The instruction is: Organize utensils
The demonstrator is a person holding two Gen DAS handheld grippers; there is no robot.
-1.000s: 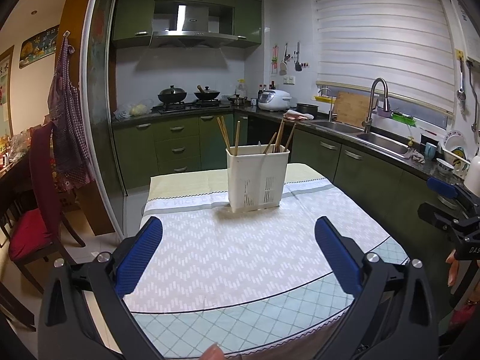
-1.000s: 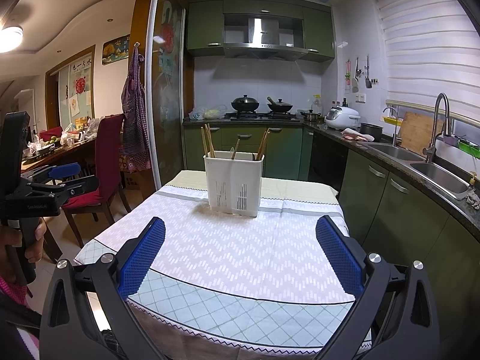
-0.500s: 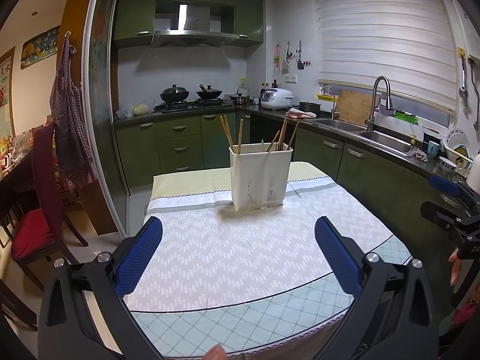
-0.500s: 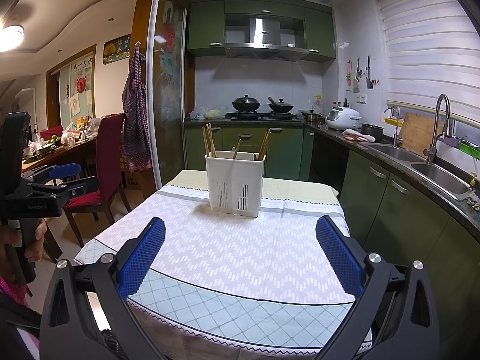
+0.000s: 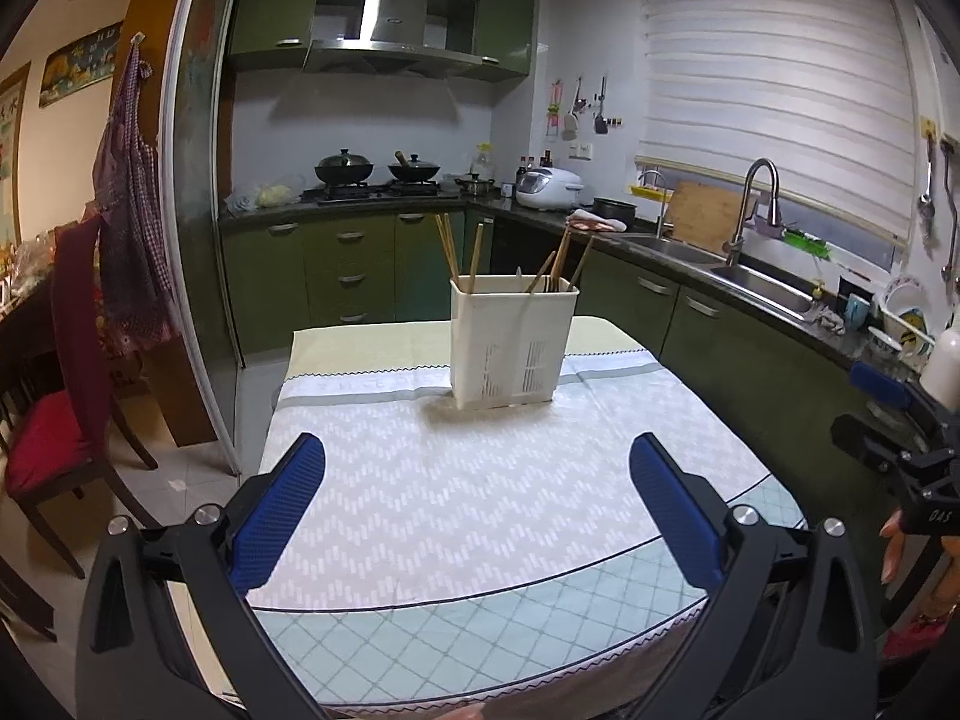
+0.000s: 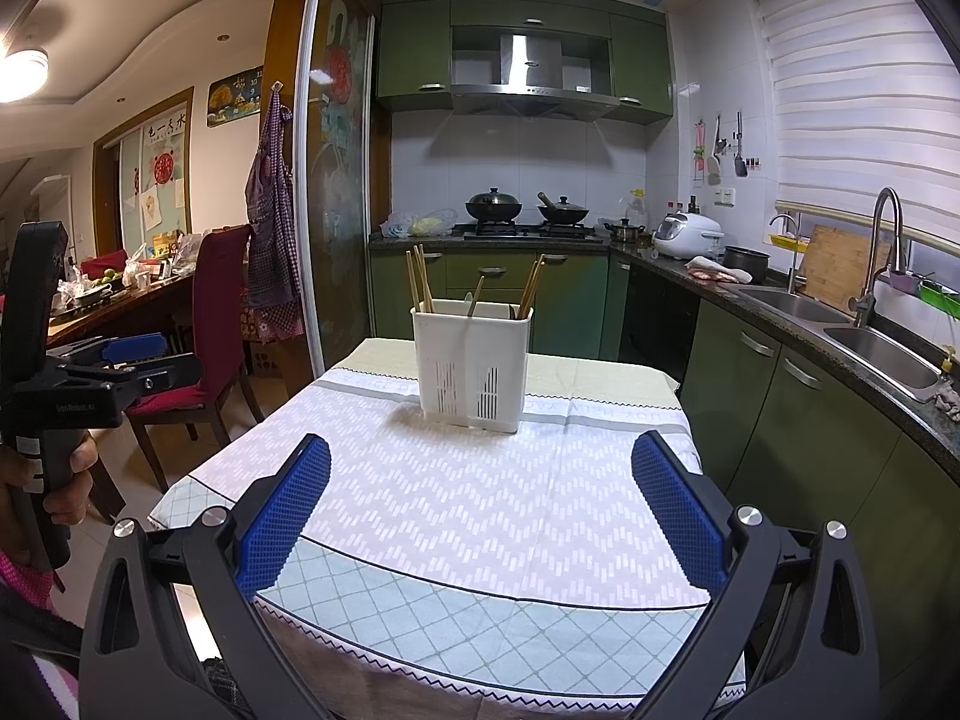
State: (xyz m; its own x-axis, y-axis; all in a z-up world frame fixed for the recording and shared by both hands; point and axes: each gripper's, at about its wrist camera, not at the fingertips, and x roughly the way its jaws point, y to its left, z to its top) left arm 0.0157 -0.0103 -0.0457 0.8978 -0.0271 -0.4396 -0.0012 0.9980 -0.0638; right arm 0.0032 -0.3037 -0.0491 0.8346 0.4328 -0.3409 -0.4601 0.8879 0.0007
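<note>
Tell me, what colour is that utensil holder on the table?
The utensil holder is white or cream, with slotted vents low down; the right wrist view shows it best.

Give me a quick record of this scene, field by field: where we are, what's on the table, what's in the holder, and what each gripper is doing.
setting: kitchen, green cabinets
surface: table with patterned tablecloth
holder: white utensil holder, upright, toward the far end of the table
contents: wooden chopsticks standing in it, leaning in different directions; one other handle, type unclear
left gripper: open, holding nothing, short of the holder
right gripper: open, holding nothing, short of the holder
loose utensils on table: none visible
</note>
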